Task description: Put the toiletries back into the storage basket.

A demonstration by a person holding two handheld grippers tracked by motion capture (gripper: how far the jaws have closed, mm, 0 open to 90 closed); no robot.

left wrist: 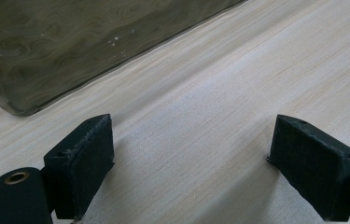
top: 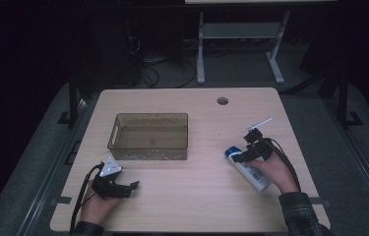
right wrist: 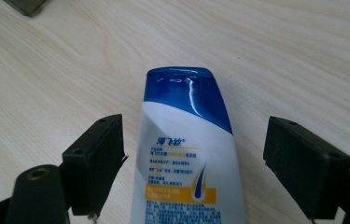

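- Left gripper [top: 134,187]: rests low on the table [top: 192,196], near its front-left edge, just in front of the bin. Jaws wide apart, bare wood between them, gripping nothing.
- Risk here, as I judge it: it sits close to the bin's near wall; a careless swing forward could nudge the bin off its spot.
- Bin [top: 148,136]: smoky translucent plastic, rectangular, left of table centre. Nothing visible inside; the floor reads bare through the walls. In the left gripper view its corner [left wrist: 65,51] sits just beyond the jaws.
- Shampoo bottle [top: 248,169]: white body, blue cap, lying flat on the table's right side, cap pointing toward the bin, well apart from it.
- Right gripper [top: 237,158]: straddles the bottle near the cap end. In the right gripper view the jaws stand open on either side of the bottle [right wrist: 189,158], with gaps at both sides; not yet clamped.
- Risks, judged: the bottle is smooth and tapers toward the cap, so a grip that far forward may squeeze it out of the jaws; held near one end, it may droop or swing on the lift; a low carry could clip the bin's rim.
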